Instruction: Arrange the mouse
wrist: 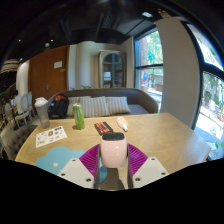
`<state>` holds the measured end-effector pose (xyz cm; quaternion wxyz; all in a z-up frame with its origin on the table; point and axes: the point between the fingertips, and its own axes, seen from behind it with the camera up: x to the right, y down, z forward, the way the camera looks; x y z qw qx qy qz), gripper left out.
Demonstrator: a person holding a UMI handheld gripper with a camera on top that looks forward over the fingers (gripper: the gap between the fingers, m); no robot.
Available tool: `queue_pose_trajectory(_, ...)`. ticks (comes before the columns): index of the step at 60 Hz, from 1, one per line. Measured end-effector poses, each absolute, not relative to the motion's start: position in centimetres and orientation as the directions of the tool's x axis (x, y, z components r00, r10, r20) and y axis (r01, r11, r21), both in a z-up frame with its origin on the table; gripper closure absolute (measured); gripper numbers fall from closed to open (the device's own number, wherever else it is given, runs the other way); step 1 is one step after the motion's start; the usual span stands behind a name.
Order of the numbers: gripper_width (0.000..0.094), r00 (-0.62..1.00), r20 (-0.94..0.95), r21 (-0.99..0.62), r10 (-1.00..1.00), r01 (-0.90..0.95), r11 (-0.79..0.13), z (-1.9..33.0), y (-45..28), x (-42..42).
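Observation:
A pale pink-white mouse (113, 150) sits between my gripper's (112, 163) two fingers, whose magenta pads (90, 157) press on its left and right sides. The mouse is held above the wooden table (150, 130), near its front edge. A light blue mat (55, 160) lies on the table just left of the fingers.
On the table beyond the fingers stand a green bottle (78, 116), a dark flat box (104, 128) and a small white object (122, 124). A printed sheet (50, 136) and a clear cup (42, 111) are at the left. A sofa (105, 103) stands behind the table.

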<state>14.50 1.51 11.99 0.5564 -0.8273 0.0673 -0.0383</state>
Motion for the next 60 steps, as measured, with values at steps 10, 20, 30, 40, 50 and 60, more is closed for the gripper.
queue_pose_trajectory(10, 0.0559, 0.999, -0.003, -0.944, -0.040, -0.016, -0.329, 14.2, 1.3, 2.1)
queue_pose_trajectory(20, 0.0560, 0.999, -0.039, -0.863, 0.005, -0.031, -0.504, 3.8, 2.1, -4.5)
queue_pose_trajectory(30, 0.0551, 0.996, -0.048, -0.812, -0.070, -0.079, -0.579, -0.8, 2.2, -3.0)
queue_pose_trajectory(40, 0.0396, 0.999, -0.032, -0.793, -0.040, -0.050, -0.607, -1.0, 1.8, -2.9)
queue_pose_trajectory(50, 0.0086, 0.995, -0.052, -0.800, 0.086, 0.010, -0.600, 1.1, -1.5, -4.0)
queue_pose_trajectory(60, 0.0089, 0.987, -0.084, -0.809, 0.137, 0.013, -0.588, 3.0, -7.3, -2.5)
